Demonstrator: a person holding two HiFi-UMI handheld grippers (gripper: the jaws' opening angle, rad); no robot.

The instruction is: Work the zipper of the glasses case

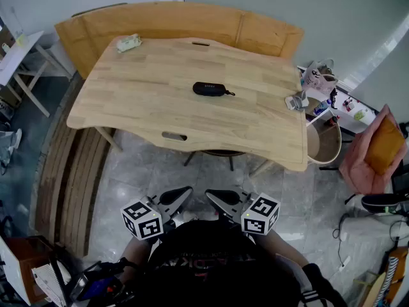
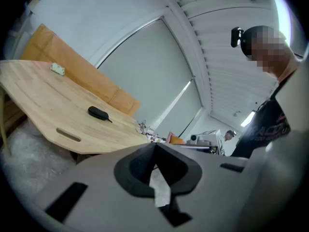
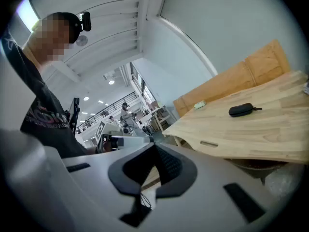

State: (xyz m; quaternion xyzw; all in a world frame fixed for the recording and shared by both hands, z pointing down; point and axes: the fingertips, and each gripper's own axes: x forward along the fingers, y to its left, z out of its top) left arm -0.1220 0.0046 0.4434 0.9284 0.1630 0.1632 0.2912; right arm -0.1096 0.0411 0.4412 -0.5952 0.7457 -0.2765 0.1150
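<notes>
The black glasses case [image 1: 210,89] lies zipped near the middle of the wooden table [image 1: 128,107], its pull cord pointing right. It also shows small and far off in the left gripper view [image 2: 98,113] and in the right gripper view [image 3: 241,110]. My left gripper [image 1: 186,193] and right gripper [image 1: 211,196] are held close to the person's body, well short of the table's front edge and far from the case. Both have their jaws shut with nothing between them, as each gripper's own view shows: left gripper [image 2: 154,147], right gripper [image 3: 154,147].
A small pale object [image 1: 128,42] rests at the table's far left corner. Small clutter [image 1: 296,101] sits at the right edge, with a white bag [image 1: 319,77] beyond it. A wooden bench [image 1: 192,21] backs the table. Grey floor [image 1: 211,171] separates me from the table.
</notes>
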